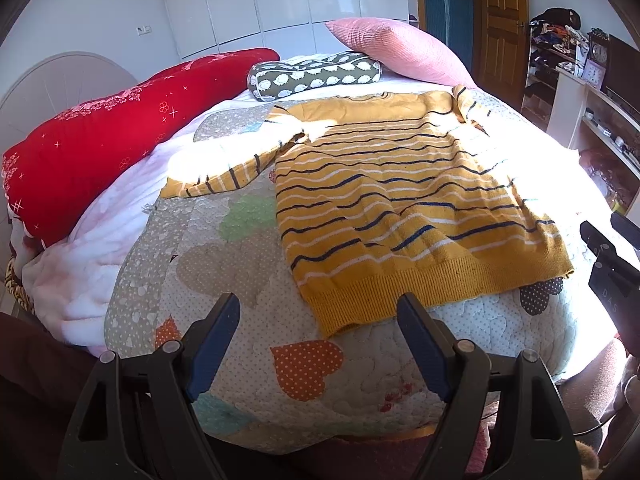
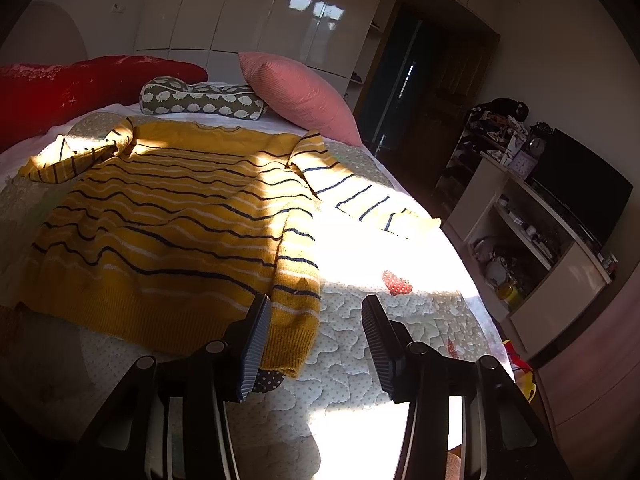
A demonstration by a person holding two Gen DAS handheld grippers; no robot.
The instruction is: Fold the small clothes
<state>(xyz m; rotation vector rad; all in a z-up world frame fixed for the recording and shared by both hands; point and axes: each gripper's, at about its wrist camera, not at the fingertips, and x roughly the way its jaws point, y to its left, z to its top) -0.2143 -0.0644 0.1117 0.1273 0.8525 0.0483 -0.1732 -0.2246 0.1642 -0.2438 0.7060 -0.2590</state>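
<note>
Yellow striped sweater [image 1: 400, 208] lies flat on the bed [image 1: 256, 360]; only the right view shows its sunlit right sleeve [image 2: 360, 200] fully. Left hand-held gripper [image 1: 320, 344] and right hand-held gripper [image 2: 316, 344] both gape, empty.

Striped yellow sweater [image 1: 400, 208] flat on quilt [image 1: 248, 360]

Harsh sun glare on quilt [image 2: 360, 360]; room dim; fisheye-warped edges.

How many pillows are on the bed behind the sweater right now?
3: red pillow at far left, small hedgehog-print pillow in the middle, pink pillow at right. More could be hidden behind them.
</note>
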